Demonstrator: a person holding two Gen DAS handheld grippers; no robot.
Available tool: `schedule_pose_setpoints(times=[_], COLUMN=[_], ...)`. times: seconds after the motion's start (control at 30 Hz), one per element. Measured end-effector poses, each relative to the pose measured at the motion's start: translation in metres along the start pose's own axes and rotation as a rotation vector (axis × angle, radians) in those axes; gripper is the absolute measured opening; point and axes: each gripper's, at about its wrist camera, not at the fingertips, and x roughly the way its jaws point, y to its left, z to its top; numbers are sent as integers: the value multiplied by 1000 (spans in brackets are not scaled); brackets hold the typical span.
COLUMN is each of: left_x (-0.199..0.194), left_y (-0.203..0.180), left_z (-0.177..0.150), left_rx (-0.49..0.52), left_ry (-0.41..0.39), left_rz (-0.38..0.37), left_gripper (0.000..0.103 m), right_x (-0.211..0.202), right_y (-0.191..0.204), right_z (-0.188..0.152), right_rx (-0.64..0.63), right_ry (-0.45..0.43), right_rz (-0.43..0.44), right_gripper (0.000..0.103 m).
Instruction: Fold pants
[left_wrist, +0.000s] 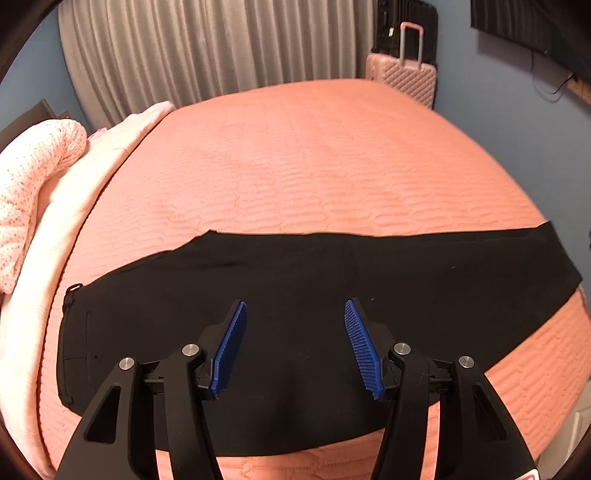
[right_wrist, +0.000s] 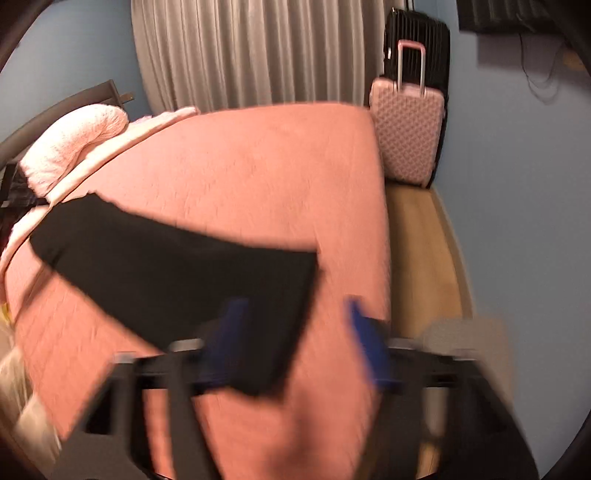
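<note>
Black pants (left_wrist: 295, 280) lie flat across the near part of a salmon-pink bed (left_wrist: 295, 158), waistband at the left, leg ends at the right. My left gripper (left_wrist: 295, 314) is open and empty, hovering over the middle of the pants. In the right wrist view, which is motion-blurred, the pants (right_wrist: 177, 266) run from upper left to the leg hem near my right gripper (right_wrist: 295, 310). That gripper is open and empty, above the hem end and the bed's (right_wrist: 258, 166) right edge.
A pink pillow (left_wrist: 33, 184) and pale blanket (left_wrist: 74, 206) lie at the bed's left. A pink suitcase (right_wrist: 404, 133) and a black suitcase (right_wrist: 417, 48) stand beyond the far corner. Wooden floor (right_wrist: 424, 258) runs along the bed's right side. Grey curtains (left_wrist: 214, 48) hang behind.
</note>
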Motion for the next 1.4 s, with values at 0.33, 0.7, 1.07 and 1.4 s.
schedule_pose_setpoints(times=[0.33,0.7,1.07,1.4], left_x=[28,46,40,76], left_y=[-1,-11,-10,9], left_z=[-13,-14,-24,-65], left_rx=[72,84,128,90], left_ry=[43,15,-10,113], left_rz=[84,83,89,94], left_gripper=[54,54,69,70], right_x=[162,140,2,49], right_y=[137,127,-30,45], right_z=[70,41,-53,-33], right_rx=[-492,-474,475,320], right_ry=[274,144,130,243], right_rz=[245,29,-27,148], right_gripper=[55,22,75,47])
